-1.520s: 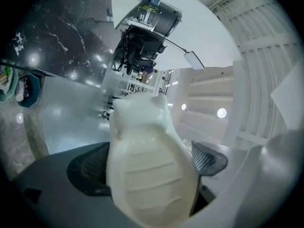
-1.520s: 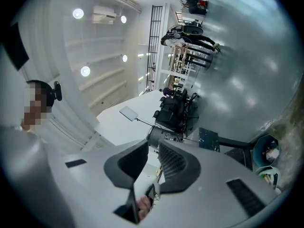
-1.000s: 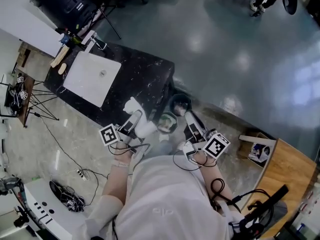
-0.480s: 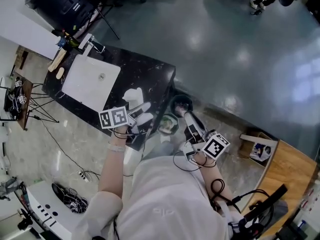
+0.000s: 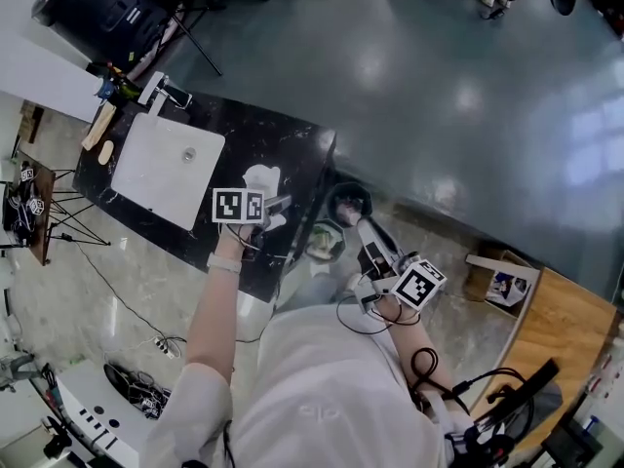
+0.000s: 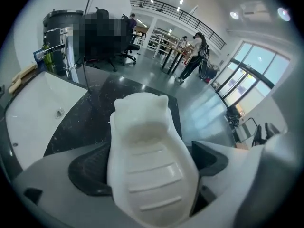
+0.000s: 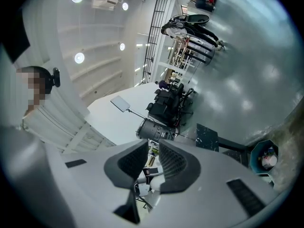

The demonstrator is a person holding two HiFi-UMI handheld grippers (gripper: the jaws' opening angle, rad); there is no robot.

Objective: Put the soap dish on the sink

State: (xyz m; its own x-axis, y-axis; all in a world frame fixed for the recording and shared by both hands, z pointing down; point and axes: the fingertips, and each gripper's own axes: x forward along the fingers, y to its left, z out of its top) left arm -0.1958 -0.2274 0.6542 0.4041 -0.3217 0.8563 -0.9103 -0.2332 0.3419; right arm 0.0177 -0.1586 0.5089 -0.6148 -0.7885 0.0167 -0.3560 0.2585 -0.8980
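Holds white soap dish (image 6: 142, 127) in left tool (image 6: 151, 170) over black worktop (image 5: 292, 154), near sink (image 5: 161, 169); right tool (image 7: 153, 161) narrow, empty.

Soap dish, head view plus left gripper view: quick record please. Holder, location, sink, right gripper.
soap dish: white, ribbed, clamped between the jaws of the left gripper
location: over the black counter, beside the sink, not over the basin
contact with counter: cannot tell
sink: white basin set in the counter, faucet at its far end
right gripper: jaws together, nothing between them, held near the person's body, off the counter
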